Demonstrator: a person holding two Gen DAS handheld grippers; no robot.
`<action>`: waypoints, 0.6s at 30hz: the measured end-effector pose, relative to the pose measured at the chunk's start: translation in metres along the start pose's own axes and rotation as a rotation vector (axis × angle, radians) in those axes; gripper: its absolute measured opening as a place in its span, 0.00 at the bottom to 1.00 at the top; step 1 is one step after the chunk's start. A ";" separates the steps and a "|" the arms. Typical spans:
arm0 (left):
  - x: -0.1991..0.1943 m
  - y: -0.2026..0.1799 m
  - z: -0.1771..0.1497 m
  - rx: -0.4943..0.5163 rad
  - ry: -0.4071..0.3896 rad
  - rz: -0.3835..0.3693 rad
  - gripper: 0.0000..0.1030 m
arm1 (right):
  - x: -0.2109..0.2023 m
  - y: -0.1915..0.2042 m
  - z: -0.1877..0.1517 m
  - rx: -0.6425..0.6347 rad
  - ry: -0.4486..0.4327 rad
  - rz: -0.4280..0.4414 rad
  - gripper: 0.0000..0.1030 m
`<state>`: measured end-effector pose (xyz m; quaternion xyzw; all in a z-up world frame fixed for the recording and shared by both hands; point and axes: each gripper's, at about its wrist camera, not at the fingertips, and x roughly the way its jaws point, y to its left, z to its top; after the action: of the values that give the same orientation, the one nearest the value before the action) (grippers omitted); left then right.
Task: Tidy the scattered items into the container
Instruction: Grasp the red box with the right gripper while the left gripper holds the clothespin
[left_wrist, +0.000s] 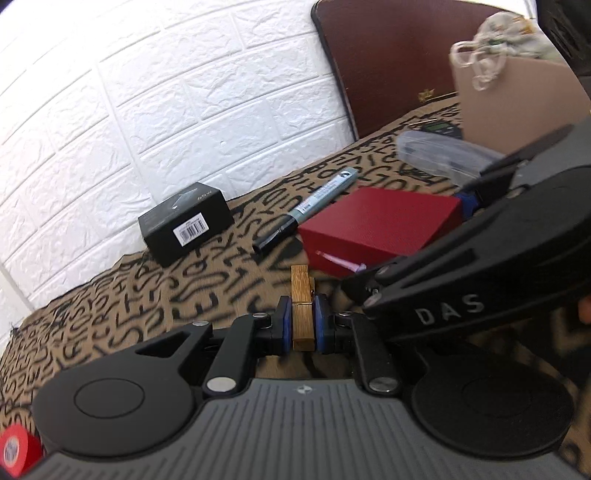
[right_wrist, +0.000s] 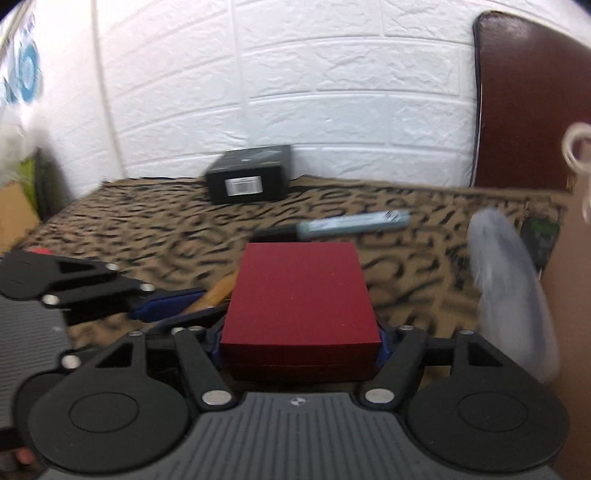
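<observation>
My left gripper (left_wrist: 303, 317) is shut on a wooden clothespin (left_wrist: 302, 295), low over the patterned cloth. My right gripper (right_wrist: 301, 343) is shut on a red box (right_wrist: 299, 306); in the left wrist view the red box (left_wrist: 380, 225) sits just right of the clothespin with the right gripper's body (left_wrist: 480, 269) over it. The left gripper's blue pads (right_wrist: 166, 299) and the clothespin (right_wrist: 214, 295) show at the red box's left. A teal marker (left_wrist: 314, 210) lies behind the red box. A brown paper bag (left_wrist: 517, 99) stands at the right.
A black box (left_wrist: 186, 221) sits by the white brick wall. A clear plastic case (left_wrist: 443, 155) and a dark calculator (left_wrist: 441, 129) lie near the bag. A red tape roll (left_wrist: 16, 452) is at the near left. A brown chair back (right_wrist: 532, 107) stands behind.
</observation>
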<state>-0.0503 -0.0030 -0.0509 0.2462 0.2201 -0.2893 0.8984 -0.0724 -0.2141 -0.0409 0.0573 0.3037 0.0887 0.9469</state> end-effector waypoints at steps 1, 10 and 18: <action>-0.008 -0.001 -0.004 -0.010 -0.002 -0.014 0.14 | -0.007 0.003 -0.005 0.010 -0.002 0.015 0.68; -0.073 -0.004 -0.021 -0.128 -0.069 -0.046 0.14 | -0.061 0.025 -0.030 0.068 -0.043 0.120 0.68; -0.115 -0.005 -0.007 -0.141 -0.167 -0.025 0.13 | -0.105 0.035 -0.022 0.074 -0.136 0.157 0.68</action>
<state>-0.1400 0.0448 0.0035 0.1547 0.1675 -0.3037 0.9251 -0.1742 -0.2000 0.0065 0.1215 0.2364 0.1473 0.9527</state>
